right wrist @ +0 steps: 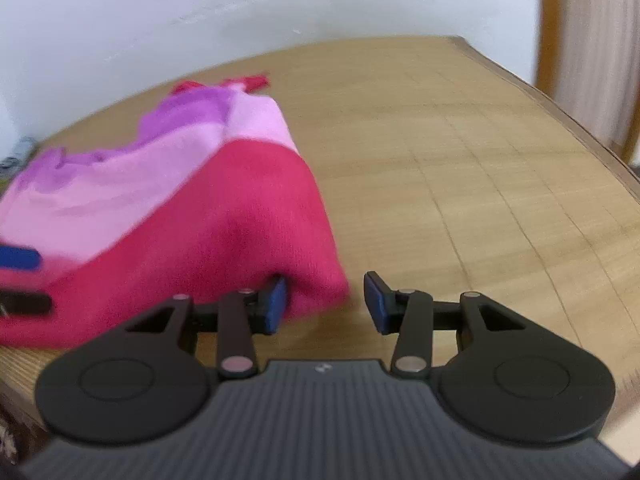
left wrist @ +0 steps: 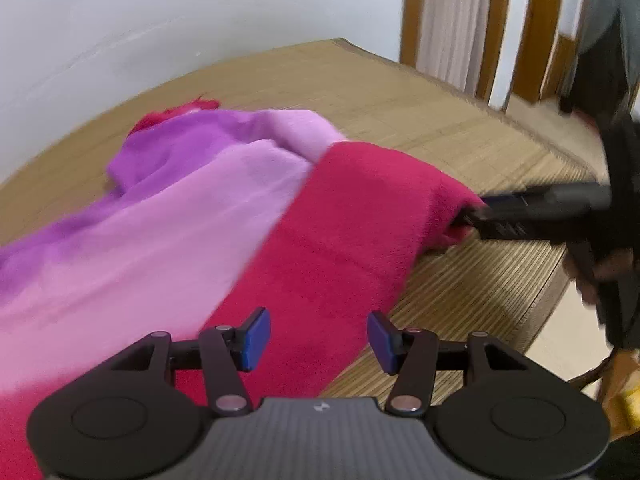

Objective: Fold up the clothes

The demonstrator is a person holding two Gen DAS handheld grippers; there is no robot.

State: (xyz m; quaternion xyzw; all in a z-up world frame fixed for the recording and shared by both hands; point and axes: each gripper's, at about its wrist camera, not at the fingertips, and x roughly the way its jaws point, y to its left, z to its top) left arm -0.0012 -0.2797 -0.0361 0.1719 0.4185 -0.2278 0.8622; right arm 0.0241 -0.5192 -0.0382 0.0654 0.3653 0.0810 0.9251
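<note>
A fleece garment in crimson, pink and purple bands lies bunched on a woven straw mat. My left gripper is open just above the crimson band's near edge, holding nothing. In the left wrist view my right gripper reaches in from the right, its tips at the crimson corner. In the right wrist view the garment fills the left half. My right gripper is open, with the crimson corner between its jaws and its left pad against the cloth.
The mat extends right and back to a white wall. A wooden-framed curtain or door stands at the back right. The mat's edge drops off at right, with dark items beyond.
</note>
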